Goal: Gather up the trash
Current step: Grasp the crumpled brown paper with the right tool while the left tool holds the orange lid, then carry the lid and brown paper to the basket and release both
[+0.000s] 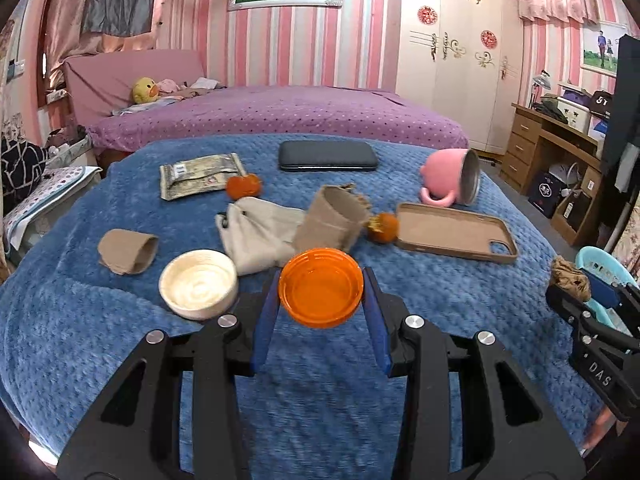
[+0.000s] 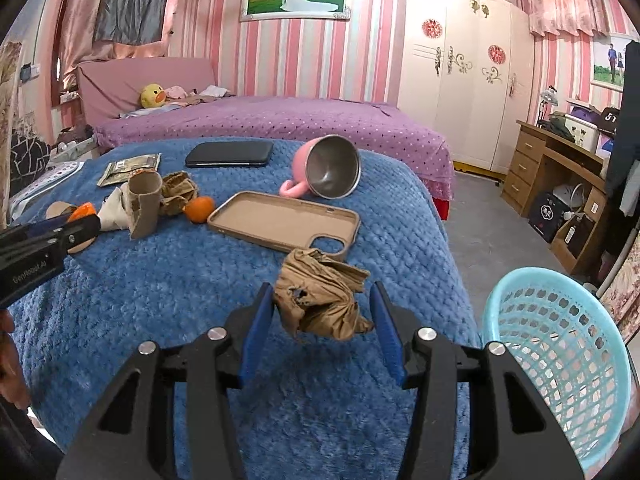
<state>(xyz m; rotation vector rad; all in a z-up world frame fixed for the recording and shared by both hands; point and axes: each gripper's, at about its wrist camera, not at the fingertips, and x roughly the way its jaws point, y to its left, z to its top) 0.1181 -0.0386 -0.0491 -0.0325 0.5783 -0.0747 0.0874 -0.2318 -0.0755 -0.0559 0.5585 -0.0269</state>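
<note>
My left gripper (image 1: pixel 321 286) is shut on a round orange plastic lid (image 1: pixel 321 292), held above the blue blanket (image 1: pixel 120 340). A crumpled wad of brown paper (image 2: pixel 320 296) hangs between the pads of my right gripper (image 2: pixel 322 300), which is shut on it. That same wad (image 1: pixel 570 278) and gripper show at the right edge of the left wrist view. A light blue mesh basket (image 2: pixel 560 344) stands on the floor just right of the right gripper. On the blanket lie a torn cardboard tube (image 1: pixel 334 218), a flattened tube (image 1: pixel 128 250), a snack wrapper (image 1: pixel 200 176) and orange peel pieces (image 1: pixel 244 186).
Also on the blanket: a white lid (image 1: pixel 199 284), a beige cloth (image 1: pixel 260 236), a tan phone case (image 2: pixel 284 220), a dark phone (image 1: pixel 328 156) and a tipped pink mug (image 2: pixel 324 168). A purple bed lies behind, a wooden desk (image 2: pixel 560 168) stands at the right.
</note>
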